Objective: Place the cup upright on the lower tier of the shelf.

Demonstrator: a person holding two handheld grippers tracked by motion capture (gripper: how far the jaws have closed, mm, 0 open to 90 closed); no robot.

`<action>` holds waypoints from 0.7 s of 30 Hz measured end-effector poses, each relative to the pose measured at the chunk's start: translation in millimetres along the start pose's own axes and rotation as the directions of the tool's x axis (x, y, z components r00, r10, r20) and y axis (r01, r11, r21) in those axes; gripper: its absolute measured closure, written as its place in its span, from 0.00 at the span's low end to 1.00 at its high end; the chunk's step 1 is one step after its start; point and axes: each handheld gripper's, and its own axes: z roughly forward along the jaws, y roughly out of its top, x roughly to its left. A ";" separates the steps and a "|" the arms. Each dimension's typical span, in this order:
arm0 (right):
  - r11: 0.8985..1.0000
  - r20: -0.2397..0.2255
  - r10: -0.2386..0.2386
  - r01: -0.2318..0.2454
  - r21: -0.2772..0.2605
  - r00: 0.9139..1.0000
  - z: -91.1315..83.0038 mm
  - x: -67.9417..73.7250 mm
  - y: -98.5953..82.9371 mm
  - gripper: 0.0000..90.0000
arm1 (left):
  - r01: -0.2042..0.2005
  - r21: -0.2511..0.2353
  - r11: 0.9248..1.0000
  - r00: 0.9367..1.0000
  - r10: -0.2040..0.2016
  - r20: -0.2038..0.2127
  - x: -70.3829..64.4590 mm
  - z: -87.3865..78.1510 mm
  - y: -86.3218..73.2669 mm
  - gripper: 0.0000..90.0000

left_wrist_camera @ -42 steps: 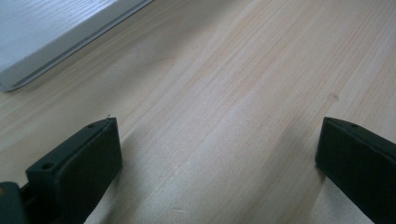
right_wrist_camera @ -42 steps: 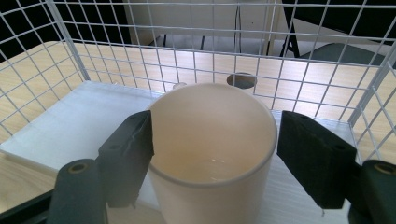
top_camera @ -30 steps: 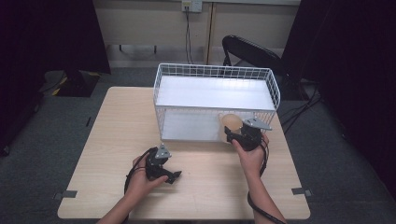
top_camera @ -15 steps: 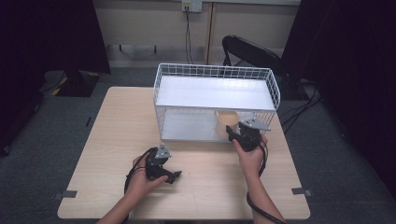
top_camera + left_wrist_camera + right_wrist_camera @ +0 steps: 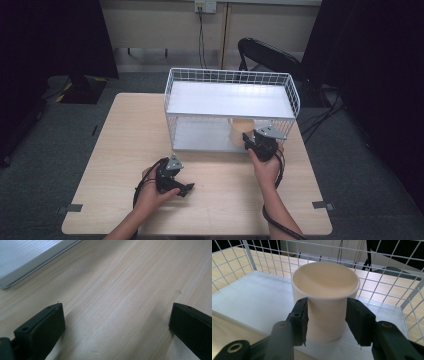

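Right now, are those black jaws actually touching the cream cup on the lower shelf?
Touching. In the right gripper view, the right gripper has both jaws pressed flat against the cup sides, no gap showing.

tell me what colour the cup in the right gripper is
Plain cream, no pattern. The cup, clamped by the right gripper, shows best in the right gripper view.

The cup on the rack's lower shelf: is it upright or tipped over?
Upright. The cup stands on its base on the shelf, mouth upward, between the right gripper's jaws.

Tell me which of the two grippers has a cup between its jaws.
The right gripper: its jaws press the cream cup on the rack's lower shelf. The left gripper is open over bare table.
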 end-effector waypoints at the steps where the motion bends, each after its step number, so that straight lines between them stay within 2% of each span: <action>1: 1.000 -0.001 0.001 -0.001 0.002 1.000 -0.1 -0.1 0.0 0.56 | -0.001 0.001 1.000 1.000 0.001 0.001 0.1 -0.1 0.0 0.00; 6: 1.000 -0.010 0.013 -0.013 0.020 1.000 -3.2 0.6 2.8 0.37 | -0.002 0.001 1.000 1.000 0.002 0.000 0.1 -0.1 0.0 0.00; 8: 0.999 -0.018 0.013 -0.012 0.032 1.000 -3.7 0.6 3.0 0.32 | -0.001 0.001 1.000 1.000 0.001 0.000 0.1 -0.1 0.0 0.00; 12: 0.998 -0.040 0.010 -0.007 0.058 0.999 -5.3 0.5 1.0 0.27 | 0.004 -0.003 1.000 1.000 -0.004 0.000 -0.2 1.0 0.4 0.00; 21: 0.995 -0.078 0.002 0.006 0.095 0.997 -10.1 -1.4 -2.1 0.22 | 0.002 0.000 1.000 1.000 -0.002 -0.001 -0.1 0.8 0.7 0.00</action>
